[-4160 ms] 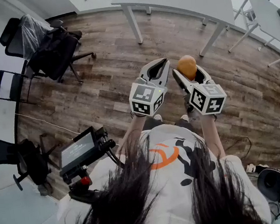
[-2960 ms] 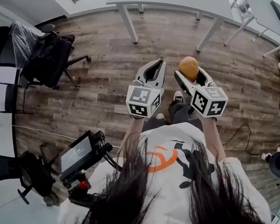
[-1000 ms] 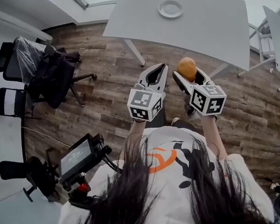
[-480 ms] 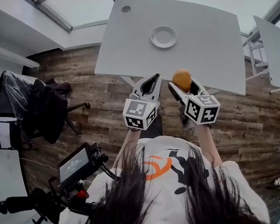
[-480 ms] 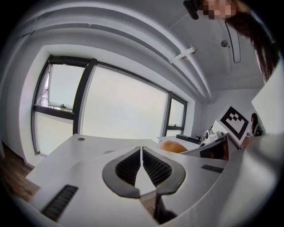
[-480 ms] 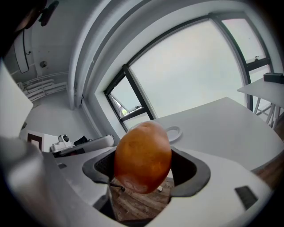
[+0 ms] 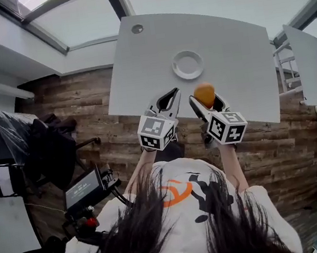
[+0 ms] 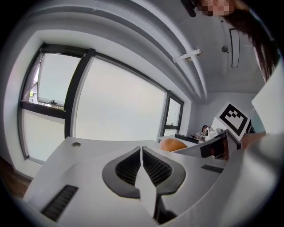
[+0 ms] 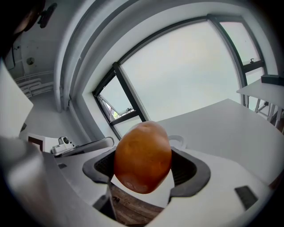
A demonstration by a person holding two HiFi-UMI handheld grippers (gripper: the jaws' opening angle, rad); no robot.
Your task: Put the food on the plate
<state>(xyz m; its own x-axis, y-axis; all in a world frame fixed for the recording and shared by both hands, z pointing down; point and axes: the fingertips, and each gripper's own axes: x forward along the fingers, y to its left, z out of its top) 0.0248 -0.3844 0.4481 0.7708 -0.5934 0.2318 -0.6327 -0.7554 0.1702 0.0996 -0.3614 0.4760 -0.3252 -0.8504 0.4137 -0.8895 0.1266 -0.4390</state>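
Note:
A small white plate (image 7: 188,65) lies on the grey table (image 7: 140,73) ahead of me. My right gripper (image 7: 204,100) is shut on an orange-brown potato (image 7: 204,94), held over the table's near edge, just short of the plate. In the right gripper view the potato (image 9: 143,157) fills the space between the jaws, and the plate's rim (image 9: 176,140) peeks out behind it. My left gripper (image 7: 170,99) hovers beside it on the left, shut and empty, its fingertips (image 8: 141,153) pressed together; the potato (image 8: 173,144) shows to its right.
Office chairs (image 7: 39,147) stand on the wooden floor at the left. A second table (image 7: 313,68) is at the right. A monitor rig (image 7: 81,191) hangs at my lower left. Large windows (image 8: 106,106) lie beyond the table.
I have walked up to the grey table. The plate has come much nearer and both grippers now reach over the table's near edge, the right one holding the potato throughout.

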